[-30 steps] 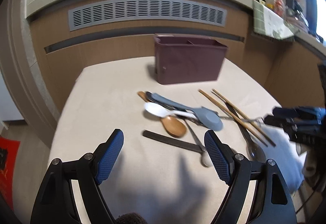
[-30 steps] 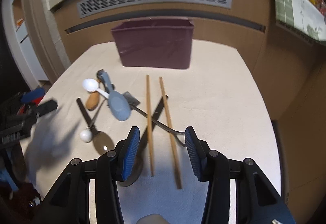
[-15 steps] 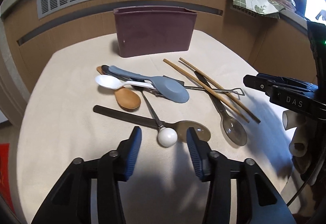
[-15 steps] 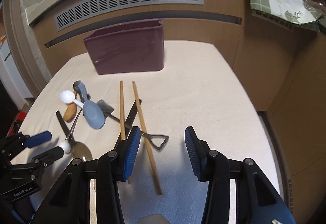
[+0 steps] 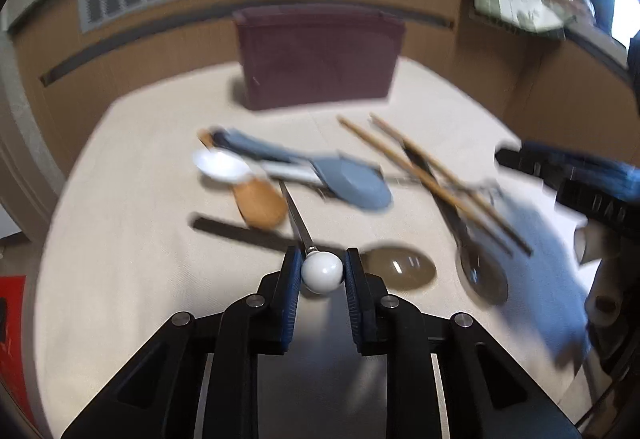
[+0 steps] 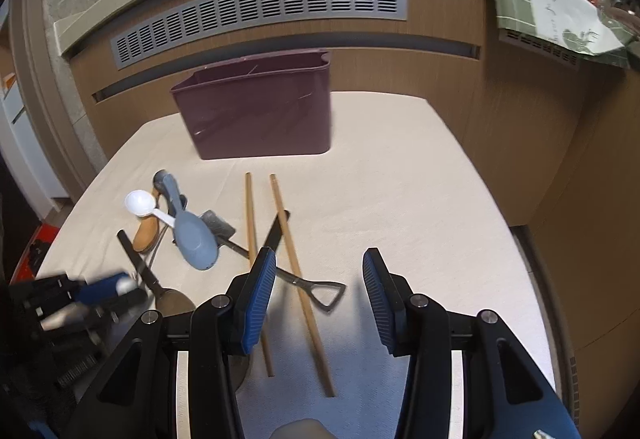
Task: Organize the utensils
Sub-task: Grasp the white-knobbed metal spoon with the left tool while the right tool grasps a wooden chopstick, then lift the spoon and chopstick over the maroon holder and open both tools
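beige table [image 6: 400,179] | left gripper [image 5: 322,273] closing, pads touching white knob [image 5: 322,272] | right gripper [image 6: 320,303] wide open, empty

Glossy white ball knob [image 5: 322,272] on thin metal rod; matt wood chopstick pair [image 6: 280,247]; smooth maroon plastic bin [image 6: 260,111]; matt beige tbl cloth [image 6: 400,179]

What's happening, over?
Left gripper closing around white ball handle. Right gripper open, over chopsticks. Holder unblocked.
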Tool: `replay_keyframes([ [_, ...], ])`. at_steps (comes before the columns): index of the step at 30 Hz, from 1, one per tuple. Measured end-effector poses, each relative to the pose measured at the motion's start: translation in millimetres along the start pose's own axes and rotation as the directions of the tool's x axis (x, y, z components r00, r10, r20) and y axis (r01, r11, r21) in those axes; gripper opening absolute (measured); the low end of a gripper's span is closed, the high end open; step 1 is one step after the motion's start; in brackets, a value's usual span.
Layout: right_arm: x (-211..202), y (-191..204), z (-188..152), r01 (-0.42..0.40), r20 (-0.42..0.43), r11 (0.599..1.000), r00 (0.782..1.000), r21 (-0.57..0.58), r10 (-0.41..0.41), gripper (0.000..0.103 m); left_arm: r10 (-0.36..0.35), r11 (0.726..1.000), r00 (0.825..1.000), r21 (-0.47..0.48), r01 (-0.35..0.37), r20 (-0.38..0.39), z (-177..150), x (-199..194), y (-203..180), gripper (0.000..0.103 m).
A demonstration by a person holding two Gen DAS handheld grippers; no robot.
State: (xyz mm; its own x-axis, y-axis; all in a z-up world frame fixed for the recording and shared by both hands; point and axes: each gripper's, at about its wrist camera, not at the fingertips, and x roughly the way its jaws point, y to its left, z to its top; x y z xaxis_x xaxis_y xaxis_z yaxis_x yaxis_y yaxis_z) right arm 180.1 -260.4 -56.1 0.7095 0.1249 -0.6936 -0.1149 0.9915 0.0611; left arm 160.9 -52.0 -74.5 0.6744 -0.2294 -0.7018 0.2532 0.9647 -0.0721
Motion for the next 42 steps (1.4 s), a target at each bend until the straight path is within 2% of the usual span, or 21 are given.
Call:
replay_keyframes([
  [3,8.9,9.6,7.7,-0.078,-0.048,0.996,0.996,-0.054,0.075,0.043,0.03,1.0,0.995,0.005,-0.031,0.092,17.1,-19.7,14.3,0.023],
  [5,21.6,19.8,15.8,-0.143,-0.103,0.984,0.986,-0.102,0.133,0.041,0.039,0.999,0.991,0.017,-0.042,0.128,29.4,-26.6,22.8,0.023],
  [8,44.4,37.0,29.7,-0.185,-0.158,0.967,0.975,-0.178,0.158,0.028,0.032,0.999,0.988,0.003,-0.032,0.151,46.3,-31.5,39.2,0.023],
  [9,51.4,40.4,33.6,-0.19,-0.172,0.963,0.972,-0.19,0.158,0.024,0.031,1.0,0.987,-0.001,-0.031,0.158,51.5,-33.1,44.8,0.023],
  [13,86.9,51.6,49.8,-0.188,-0.231,0.959,0.963,-0.213,0.138,0.019,0.037,0.999,0.98,0.006,-0.039,0.193,64.5,-40.3,58.8,0.023],
  [14,93.9,53.9,51.4,-0.192,-0.25,0.957,0.959,-0.216,0.136,0.014,0.036,0.999,0.98,0.005,-0.038,0.197,66.9,-41.9,60.8,0.023],
  [17,113.3,59.9,53.8,-0.191,-0.312,0.957,0.943,-0.217,0.117,0.014,0.009,1.0,0.981,-0.009,-0.008,0.192,74.3,-44.3,71.8,0.023],
  [19,117.0,62.8,53.6,-0.18,-0.316,0.958,0.943,-0.224,0.103,0.011,-0.007,1.0,0.983,-0.017,0.011,0.186,77.3,-45.9,76.1,0.023],
  [20,117.0,63.8,54.0,-0.173,-0.318,0.958,0.944,-0.229,0.095,0.005,-0.015,1.0,0.983,-0.021,0.019,0.18,78.6,-47.0,78.3,0.023],
  [21,115.7,63.9,54.1,-0.173,-0.317,0.959,0.944,-0.226,0.096,0.005,-0.026,0.999,0.984,-0.026,0.031,0.174,79.7,-48.3,79.9,0.023],
  [23,105.5,60.4,57.1,-0.185,-0.291,0.961,0.949,-0.204,0.121,0.005,-0.052,0.998,0.986,-0.035,0.058,0.156,82.3,-50.5,81.4,0.023],
  [26,77.6,51.7,61.4,-0.198,-0.209,0.965,0.965,-0.172,0.161,0.005,-0.078,0.996,0.986,-0.037,0.084,0.149,84.9,-57.8,78.6,0.023],
  [34,21.1,25.2,71.4,-0.183,-0.038,0.979,0.983,-0.09,0.18,0.005,-0.096,0.995,0.973,-0.006,0.1,0.209,99.9,-79.7,57.7,0.023],
  [37,4.3,23.1,92.7,-0.177,0.052,0.983,0.982,-0.054,0.18,0.005,-0.114,0.993,0.957,0.002,0.118,0.265,121.0,-95.5,51.3,0.023],
  [38,-3.1,24.1,101.5,-0.171,0.094,0.984,0.98,-0.049,0.175,0.005,-0.119,0.992,0.952,0.006,0.122,0.283,128.2,-99.9,50.1,0.023],
  [40,-28.8,20.5,129.3,-0.165,0.218,0.986,0.961,-0.034,0.169,0.005,-0.137,0.99,0.931,0.014,0.14,0.337,153.0,-112.6,49.1,0.023],
  [41,-38.9,20.0,142.7,-0.165,0.269,0.986,0.949,-0.03,0.167,0.005,-0.146,0.988,0.92,0.016,0.151,0.362,167.0,-117.8,49.4,0.023],
  [42,-51.6,18.2,161.5,-0.159,0.34,0.987,0.927,-0.024,0.158,0.005,-0.15,0.988,0.912,0.018,0.154,0.382,177.8,-120.2,49.7,0.023],
])
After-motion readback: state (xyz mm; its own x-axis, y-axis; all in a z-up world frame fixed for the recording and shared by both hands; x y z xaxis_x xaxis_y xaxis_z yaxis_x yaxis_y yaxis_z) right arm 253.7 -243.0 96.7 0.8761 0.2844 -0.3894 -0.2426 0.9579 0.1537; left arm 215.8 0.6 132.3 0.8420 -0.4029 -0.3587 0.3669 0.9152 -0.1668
